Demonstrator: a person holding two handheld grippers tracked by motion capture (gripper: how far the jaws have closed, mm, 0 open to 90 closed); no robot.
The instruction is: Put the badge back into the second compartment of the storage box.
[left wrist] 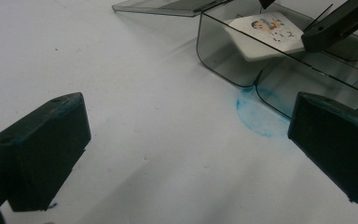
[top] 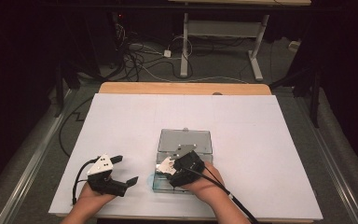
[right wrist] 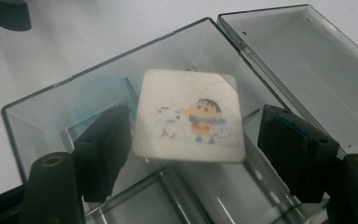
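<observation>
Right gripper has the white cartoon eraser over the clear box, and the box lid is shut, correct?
Not quite: the lid is open, lying flat beside the clear box, as the right gripper view shows. The right gripper does have the white cartoon eraser between its jaws over it.

- A wooden worktop (top: pixel 182 88) shows its bare far edge.
- A white sheet (top: pixel 130 126) covers nearly all of it.
- A clear plastic box (top: pixel 185 140) lies open on the sheet, lid flat behind it.
- A blue smudge (left wrist: pixel 256 119) marks the sheet beside the box's corner.
</observation>
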